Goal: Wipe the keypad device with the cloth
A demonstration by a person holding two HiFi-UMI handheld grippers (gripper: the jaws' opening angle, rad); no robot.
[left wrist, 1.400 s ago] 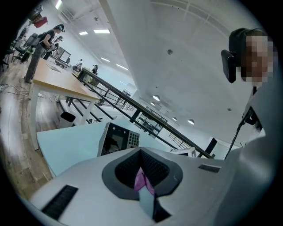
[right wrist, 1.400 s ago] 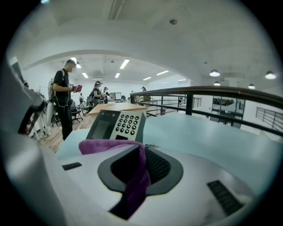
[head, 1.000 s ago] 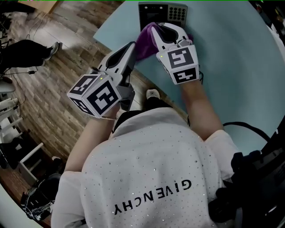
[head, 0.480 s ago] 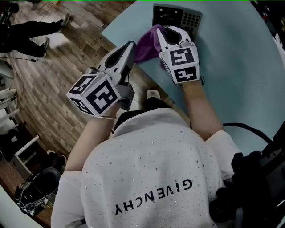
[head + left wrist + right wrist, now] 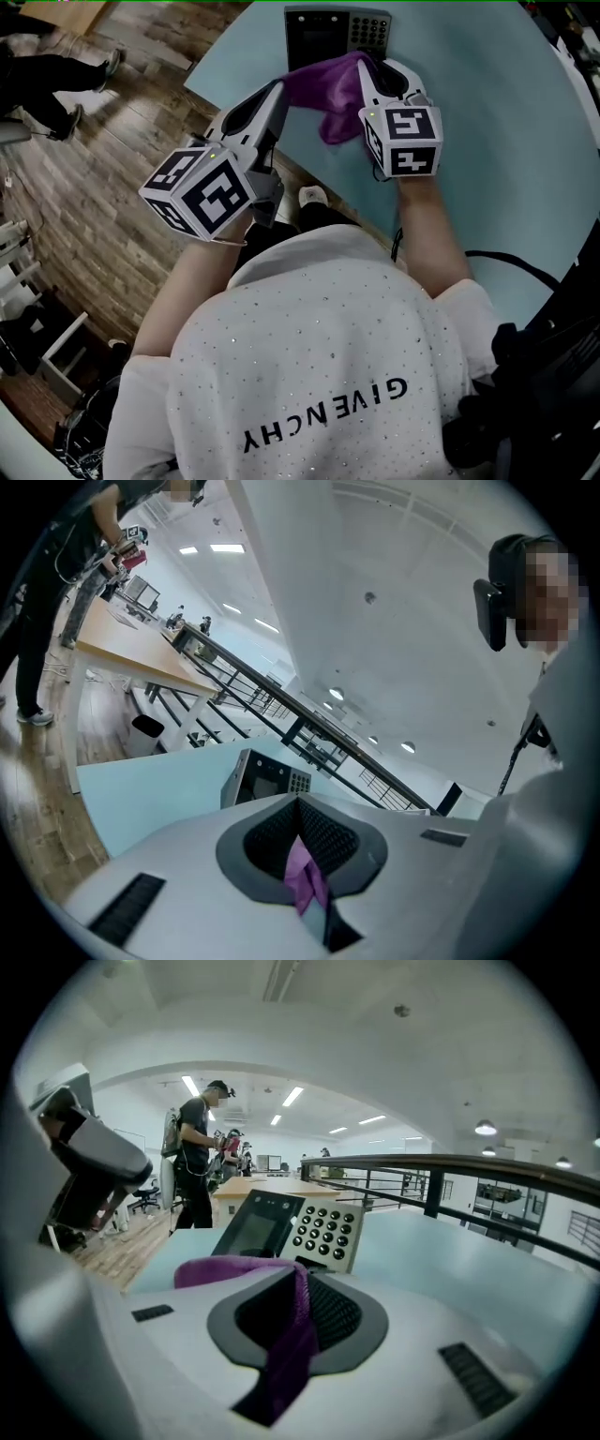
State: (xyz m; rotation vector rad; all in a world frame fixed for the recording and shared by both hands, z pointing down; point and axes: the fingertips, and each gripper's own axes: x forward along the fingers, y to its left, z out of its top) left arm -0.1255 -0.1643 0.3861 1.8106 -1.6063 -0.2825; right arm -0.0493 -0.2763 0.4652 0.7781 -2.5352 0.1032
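Observation:
The keypad device [image 5: 337, 31], dark with a screen and a button pad, stands at the table's far edge. A purple cloth [image 5: 328, 94] hangs in the air just in front of it, stretched between both grippers. My left gripper [image 5: 278, 92] is shut on the cloth's left end, and my right gripper [image 5: 375, 67] is shut on its right end. In the left gripper view the cloth [image 5: 307, 885] is pinched in the left gripper [image 5: 302, 850], with the device [image 5: 267, 778] beyond. In the right gripper view the cloth [image 5: 234, 1269] drapes from the right gripper [image 5: 298, 1307], with the device [image 5: 291, 1227] close ahead.
The light blue table [image 5: 497, 131] has its left edge running diagonally past my left gripper, with wooden floor [image 5: 112, 150] beyond. A person's legs [image 5: 47, 70] show at the far left. A black cable [image 5: 511, 265] and black gear [image 5: 548, 375] lie at the lower right.
The right gripper has pulled the cloth off the device, back and to the right. The cloth now hangs spread between both grippers instead of bunched against the device.

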